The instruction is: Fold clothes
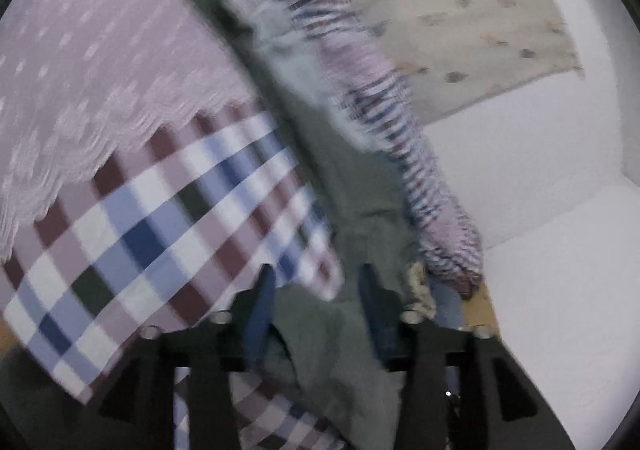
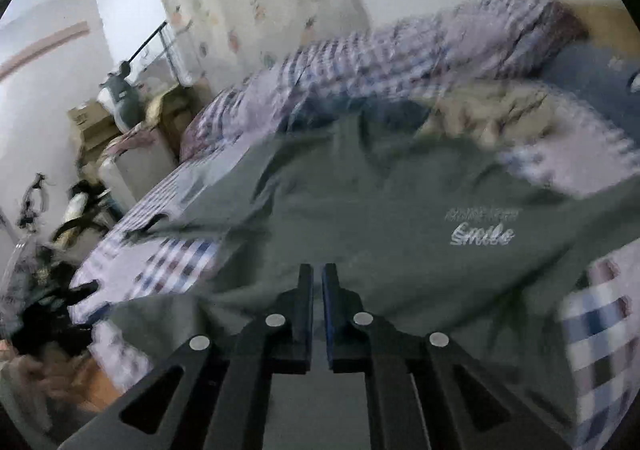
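Note:
A grey-green shirt with the white print "Smile" lies spread over a bed with a checked sheet. My right gripper has its blue fingers pressed almost together at the shirt's near edge, shut on the fabric. In the left wrist view the same shirt runs as a long crumpled band away from me. My left gripper stands open, its fingers wide apart with shirt fabric lying loose between them. Both views are motion-blurred.
A pink dotted blanket covers the checked sheet on the left. A striped pink-and-blue garment lies beside the shirt, by a white wall. A spotted cream cloth hangs behind. Boxes and clutter stand beside the bed.

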{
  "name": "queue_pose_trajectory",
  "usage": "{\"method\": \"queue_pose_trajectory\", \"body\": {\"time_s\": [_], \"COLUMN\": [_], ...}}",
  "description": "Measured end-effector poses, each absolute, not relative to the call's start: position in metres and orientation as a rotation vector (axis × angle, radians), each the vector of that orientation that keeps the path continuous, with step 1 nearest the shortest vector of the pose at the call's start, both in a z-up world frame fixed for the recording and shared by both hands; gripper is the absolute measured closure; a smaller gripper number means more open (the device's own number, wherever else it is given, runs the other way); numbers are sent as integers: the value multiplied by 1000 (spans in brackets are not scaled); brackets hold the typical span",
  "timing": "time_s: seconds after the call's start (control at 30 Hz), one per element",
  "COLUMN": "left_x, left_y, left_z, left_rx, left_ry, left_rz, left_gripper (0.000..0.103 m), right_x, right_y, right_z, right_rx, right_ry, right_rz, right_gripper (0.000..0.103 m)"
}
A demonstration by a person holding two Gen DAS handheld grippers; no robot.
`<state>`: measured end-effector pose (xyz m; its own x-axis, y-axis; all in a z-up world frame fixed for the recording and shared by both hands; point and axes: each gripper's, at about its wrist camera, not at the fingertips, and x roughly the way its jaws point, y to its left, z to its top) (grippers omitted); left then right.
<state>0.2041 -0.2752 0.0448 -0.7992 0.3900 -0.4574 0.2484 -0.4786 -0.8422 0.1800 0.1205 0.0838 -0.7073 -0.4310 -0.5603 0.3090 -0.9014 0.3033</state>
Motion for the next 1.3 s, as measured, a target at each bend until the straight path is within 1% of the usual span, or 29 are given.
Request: {"method": "queue_pose_trajectory", "body": {"time_s": [0.03, 0.07, 0.1, 0.17, 0.2, 0.3, 0.37, 0.43, 0.47, 0.5, 0.53, 0.57, 0.6, 0.67, 0.7, 0.73, 0.77, 0.8, 0.83, 0.87, 0.93, 1.0, 1.03, 1.07, 1.1, 1.13, 1.2, 1.27, 1.3], "left_x": [202, 199, 196, 192, 190, 190, 185, 186, 186, 185, 186, 188, 192, 201, 211, 220, 226, 228, 227, 223, 211, 199, 194, 191, 189, 188, 189, 191, 190], "left_y": [-272, -268, -265, -257, -252, -243, -237, -235, -233, -231, -230, -230, -230, -232, -237, -241, -242, -241, -239, -236, -233, -233, -234, -236, -238, -239, -239, -238, -238], "left_z": [44, 43, 42, 43, 45, 51, 51, 47, 43, 40, 39, 42, 47, 62, 75, 88, 97, 103, 104, 100, 84, 64, 54, 47, 42, 40, 42, 47, 49], "left_rx": [-987, -1015, -1042, -1091, -1106, -1145, -1181, -1251, -1294, -1319, -1329, -1301, -1247, -1096, -955, -813, -738, -703, -723, -779, -959, -1137, -1211, -1258, -1286, -1291, -1272, -1244, -1232], "left_ry": [-1542, -1529, -1517, -1472, -1428, -1312, -1258, -1205, -1184, -1171, -1163, -1164, -1171, -1182, -1189, -1192, -1173, -1141, -1115, -1092, -1093, -1139, -1178, -1210, -1240, -1254, -1262, -1242, -1230], "left_rz": [2448, 2448, 2449, 2466, 2495, 2563, 2595, 2608, 2591, 2566, 2542, 2525, 2513, 2517, 2544, 2561, 2575, 2588, 2606, 2627, 2636, 2592, 2552, 2525, 2509, 2512, 2543, 2581, 2600], "left_gripper": [53, 53, 52, 51, 48, 38, 34, 33, 34, 42, 54, 89, 99, 99, 99, 99, 98, 98, 97, 96, 96, 89, 89, 85, 75, 70, 48, 37, 33], "right_x": [179, 186, 196, 220, 231, 257, 265, 264, 262, 259, 255, 252, 249, 251, 255, 259, 263, 263, 261, 258, 245, 230, 229, 230, 230, 231, 235, 245, 253], "right_y": [116, 104, 87, 58, 46, 21, 12, 9, 10, 15, 22, 30, 39, 65, 81, 100, 122, 138, 152, 164, 189, 214, 227, 239, 251, 264, 277, 278, 273], "right_z": [82, 81, 81, 74, 69, 47, 29, 12, 7, 7, 10, 19, 29, 62, 82, 100, 117, 123, 125, 122, 106, 89, 84, 80, 77, 74, 73, 72, 72], "right_rx": [931, 930, 918, 909, 914, 954, 982, 1021, 1039, 1049, 1055, 1042, 1021, 888, 797, 704, 610, 576, 570, 584, 724, 883, 925, 949, 974, 998, 1014, 1023, 1044], "right_ry": [-242, -156, -44, 152, 228, 460, 600, 757, 817, 825, 813, 781, 738, 610, 518, 378, 219, 102, 4, -62, -180, -306, -373, -441, -510, -579, -627, -610, -569], "right_rz": [-2509, -2450, -2388, -2273, -2232, -2165, -2152, -2171, -2185, -2203, -2222, -2265, -2317, -2486, -2579, -2669, -2750, -2807, -2854, -2900, -2949, -2979, -2984, -2986, -2985, -2983, -2973, -2933, -2926], "right_gripper": [96, 89, 72, 52, 47, 46, 46, 48, 54, 72, 85, 103, 101, 101, 101, 101, 79, 43, 30, 24, 24, 24, 24, 24, 24, 24, 24, 24, 24]}}
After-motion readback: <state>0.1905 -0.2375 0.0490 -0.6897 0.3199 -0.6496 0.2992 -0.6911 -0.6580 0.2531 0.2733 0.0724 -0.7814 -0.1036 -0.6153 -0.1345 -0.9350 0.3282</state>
